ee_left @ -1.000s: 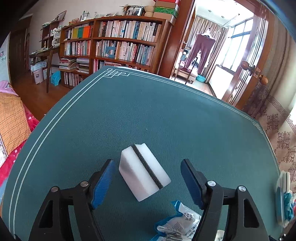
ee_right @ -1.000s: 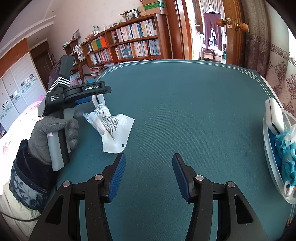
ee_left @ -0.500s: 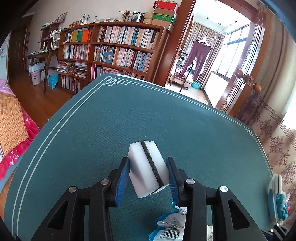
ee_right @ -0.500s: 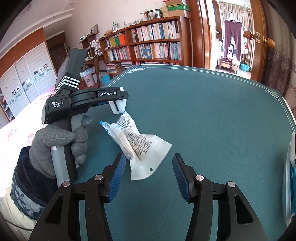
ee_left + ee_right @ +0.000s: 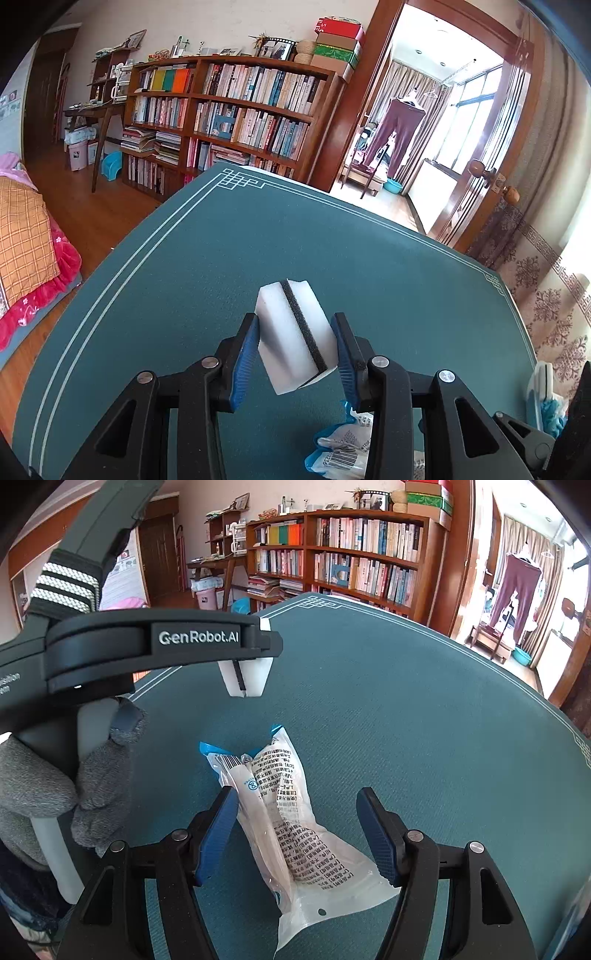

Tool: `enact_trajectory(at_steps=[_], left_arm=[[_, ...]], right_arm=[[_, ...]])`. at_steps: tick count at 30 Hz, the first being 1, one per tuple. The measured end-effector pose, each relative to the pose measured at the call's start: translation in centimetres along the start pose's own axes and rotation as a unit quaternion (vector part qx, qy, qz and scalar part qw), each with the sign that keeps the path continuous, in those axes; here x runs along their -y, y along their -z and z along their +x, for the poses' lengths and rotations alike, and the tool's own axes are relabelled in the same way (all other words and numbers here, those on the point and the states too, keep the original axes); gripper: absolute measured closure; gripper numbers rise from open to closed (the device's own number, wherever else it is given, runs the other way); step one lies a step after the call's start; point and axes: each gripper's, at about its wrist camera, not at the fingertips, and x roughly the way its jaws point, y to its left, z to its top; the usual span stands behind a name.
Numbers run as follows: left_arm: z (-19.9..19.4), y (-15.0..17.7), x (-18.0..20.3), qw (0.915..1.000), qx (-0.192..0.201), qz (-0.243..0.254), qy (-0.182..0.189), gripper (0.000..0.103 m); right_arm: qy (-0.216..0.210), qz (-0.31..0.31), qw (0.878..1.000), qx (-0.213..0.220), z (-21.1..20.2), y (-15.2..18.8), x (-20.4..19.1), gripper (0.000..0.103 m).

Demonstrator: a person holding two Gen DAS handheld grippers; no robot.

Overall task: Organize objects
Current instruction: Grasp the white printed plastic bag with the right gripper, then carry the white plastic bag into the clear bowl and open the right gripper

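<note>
Nearest in the left wrist view, the left gripper [image 5: 295,345] pinches a white sponge [image 5: 293,334] with a dark stripe, its blue pads pressed on both sides and the sponge lifted clear of the table [image 5: 192,295]. Just below it lies a crumpled plastic packet [image 5: 341,448] with a barcode and blue edges. In the right wrist view that same packet [image 5: 288,819] lies flat on the cloth between the fingers of the right gripper [image 5: 295,834], whose jaws are opening and do not press on it. To the left, a hand in a grey glove [image 5: 55,794] grips the handle of the other tool.

The table is covered in dark teal cloth with pale double border lines and a fret pattern at the corner. At its right edge sits a clear bag [image 5: 546,398] with white and blue items inside.

Beyond the table stands a long wooden bookshelf [image 5: 236,110] packed with books, boxes stacked on top. To the left are a wooden floor and a bed with an orange checked quilt [image 5: 22,236]. To the right, an open doorway [image 5: 436,122] shows purple trousers hanging by bright windows.
</note>
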Motion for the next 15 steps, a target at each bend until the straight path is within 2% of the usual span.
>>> enact_trajectory(at_steps=[7,9,10,15], left_arm=[[0.2,0.1,0.3,1.0,-0.005,0.003,-0.001,0.061],[0.1,0.2,0.3,1.0,-0.004,0.003,-0.001,0.061],[0.1,0.2,0.4,1.0,-0.004,0.003,-0.001,0.061],[0.1,0.4,0.5,1.0,-0.005,0.008,0.001,0.061]], right_arm=[[-0.028,-0.014,0.999,-0.032,1.4,0.9,-0.6,0.037],[-0.027,-0.004,0.999,-0.038,1.7,1.2,-0.4,0.05],[-0.024,0.001,0.999,-0.036,1.7,1.3,-0.3,0.053],[-0.017,0.024,0.999,-0.033,1.3,1.9,0.2,0.057]])
